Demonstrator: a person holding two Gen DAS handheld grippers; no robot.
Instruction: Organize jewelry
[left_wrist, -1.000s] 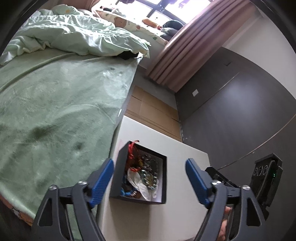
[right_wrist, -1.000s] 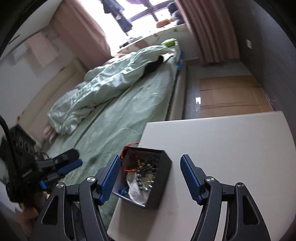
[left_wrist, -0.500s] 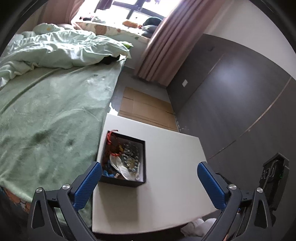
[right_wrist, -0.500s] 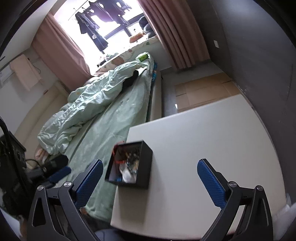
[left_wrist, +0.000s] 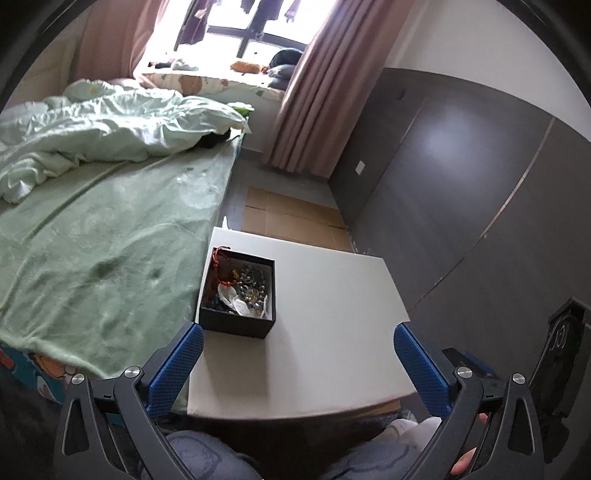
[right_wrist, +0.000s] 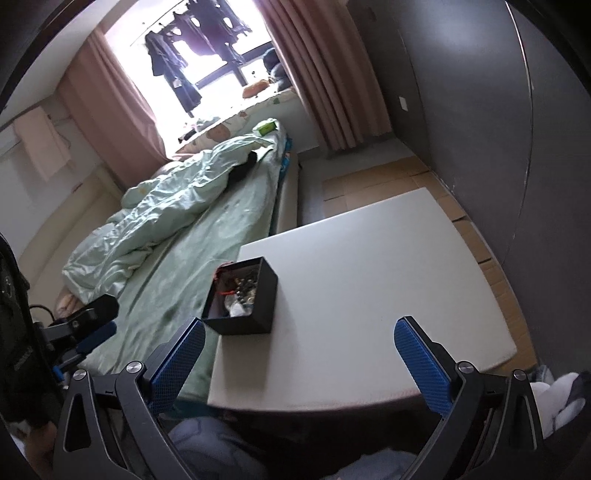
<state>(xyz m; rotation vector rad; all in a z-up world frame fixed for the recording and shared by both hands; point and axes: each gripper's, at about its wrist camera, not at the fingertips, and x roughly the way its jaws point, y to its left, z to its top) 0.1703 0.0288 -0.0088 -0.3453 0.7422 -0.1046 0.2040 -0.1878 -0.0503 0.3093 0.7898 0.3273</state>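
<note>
A black open box (left_wrist: 236, 325) holding mixed jewelry (left_wrist: 242, 286), with a red cord, beads and white pieces, stands on the left part of a white table (left_wrist: 332, 295), near the bed-side edge. My left gripper (left_wrist: 298, 332) hovers over the table's near half, open and empty, with the box just beyond its left finger. My right gripper (right_wrist: 300, 328) is also open and empty, held back from the same box (right_wrist: 258, 299) on the table (right_wrist: 369, 277). The left gripper's body (right_wrist: 88, 321) shows at the far left of the right wrist view.
A bed with a green sheet (left_wrist: 92, 240) and a rumpled quilt (left_wrist: 110, 125) runs along the table's left side. A dark wall (left_wrist: 461, 184) stands to the right, with flattened cardboard (left_wrist: 288, 218) on the floor beyond. The person's knees (left_wrist: 207, 458) are under the near edge.
Both grippers have drawn back and risen from the box, which now looks smaller and farther. Their jaws have spread much wider. The box has stayed in place.
</note>
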